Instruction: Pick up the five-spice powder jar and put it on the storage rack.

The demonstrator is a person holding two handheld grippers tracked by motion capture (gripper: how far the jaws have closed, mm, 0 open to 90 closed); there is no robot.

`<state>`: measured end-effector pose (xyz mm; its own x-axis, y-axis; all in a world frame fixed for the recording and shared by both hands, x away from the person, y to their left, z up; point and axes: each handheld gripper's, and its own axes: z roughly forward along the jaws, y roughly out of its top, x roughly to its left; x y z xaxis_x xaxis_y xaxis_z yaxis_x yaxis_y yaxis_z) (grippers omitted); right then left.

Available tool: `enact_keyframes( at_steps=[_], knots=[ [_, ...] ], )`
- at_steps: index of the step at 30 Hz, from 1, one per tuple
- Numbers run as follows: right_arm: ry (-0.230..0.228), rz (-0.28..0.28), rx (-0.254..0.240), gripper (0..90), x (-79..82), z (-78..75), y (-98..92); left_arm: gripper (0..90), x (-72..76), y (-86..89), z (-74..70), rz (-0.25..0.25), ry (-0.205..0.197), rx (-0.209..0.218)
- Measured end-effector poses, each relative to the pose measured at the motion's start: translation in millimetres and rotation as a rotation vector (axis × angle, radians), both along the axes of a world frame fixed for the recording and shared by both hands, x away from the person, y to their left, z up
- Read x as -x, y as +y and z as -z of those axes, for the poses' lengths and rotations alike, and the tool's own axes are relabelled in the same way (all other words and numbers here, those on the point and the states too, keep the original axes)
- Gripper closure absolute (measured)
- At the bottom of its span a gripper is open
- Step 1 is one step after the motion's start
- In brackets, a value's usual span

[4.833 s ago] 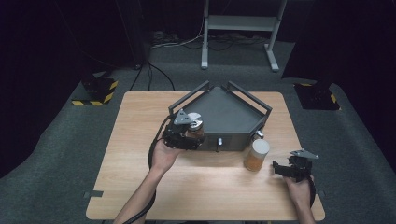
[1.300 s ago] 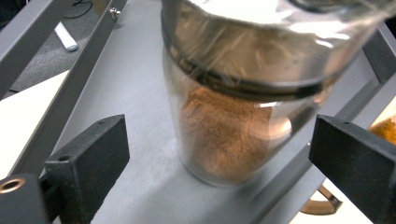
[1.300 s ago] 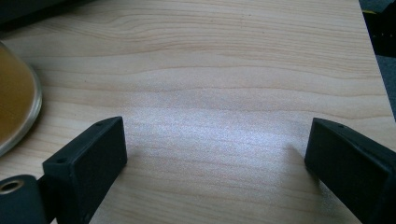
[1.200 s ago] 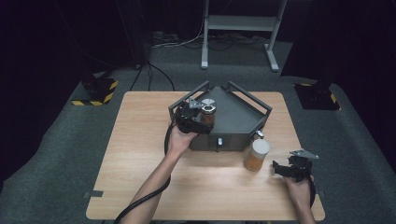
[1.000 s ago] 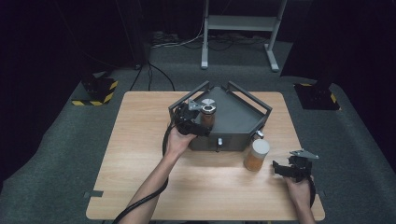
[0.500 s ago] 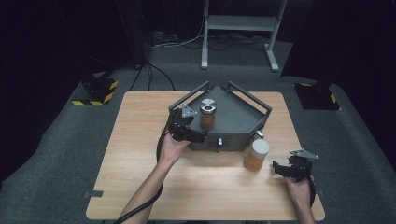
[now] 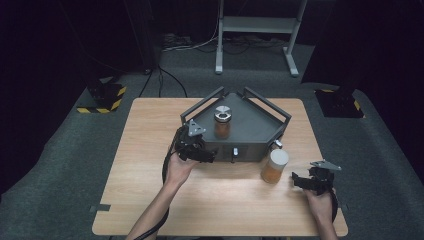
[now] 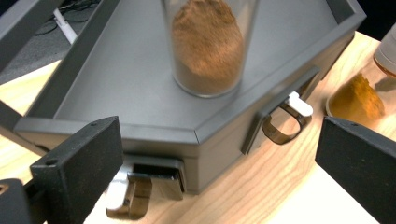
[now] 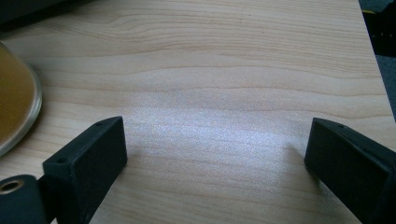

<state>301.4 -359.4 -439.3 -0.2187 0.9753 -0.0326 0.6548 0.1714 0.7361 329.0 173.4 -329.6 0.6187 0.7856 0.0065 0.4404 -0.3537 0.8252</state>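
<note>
One clear glass jar [image 7: 222, 122] with a silver lid, part-filled with brown powder, stood upright inside the dark grey tray [image 7: 260, 127]. Left gripper [image 7: 196, 150] sat just before that tray, jaws spread wide and empty. Right gripper [image 7: 309, 181] rested wide open on the table [image 7: 150, 130], gripping nothing, near a white-lidded jar [image 7: 274, 166] of orange powder.

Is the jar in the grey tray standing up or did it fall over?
Standing up. The jar sits upright on the tray floor, lid on top, brown powder inside.

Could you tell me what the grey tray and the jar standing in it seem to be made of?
The tray looks like matte grey painted metal, with flat folded walls. The jar seems clear glass or plastic, since brown powder shows through it; its silvery lid looks metallic.
</note>
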Motion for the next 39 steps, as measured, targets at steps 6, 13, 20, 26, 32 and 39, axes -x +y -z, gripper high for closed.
enact_keyframes(
  at_steps=[6, 13, 20, 26, 32, 39],
  knots=[
    [0.0, 0.0, 0.0, 5.6, 0.0, 0.0, 0.0, 1.2, 9.8, 2.1, 5.8, -0.002, -0.003, -0.01],
    [0.0, 0.0, 0.0, 5.6, 0.0, 0.0, 0.0, 1.2, 17.0, 7.0, 18.4, -0.009, 0.017, 0.001],
    [0.0, 0.0, 0.0, 5.6, 0.0, 0.0, 0.0, 1.2, 20.7, 9.9, 28.5, -0.021, 0.03, 0.006],
    [0.0, 0.0, 0.0, 5.6, 0.0, 0.0, 0.0, 1.2, 23.5, 9.0, 40.7, -0.024, 0.04, -0.018],
    [0.0, 0.0, 0.0, 5.6, 0.0, 0.0, 0.0, 1.1, 24.4, 10.8, 55.7, -0.027, 0.058, -0.007],
    [0.0, 0.0, 0.0, 5.6, 0.0, 0.0, 0.0, 1.1, 24.5, 8.8, 69.5, -0.031, 0.076, -0.008]
  ],
)
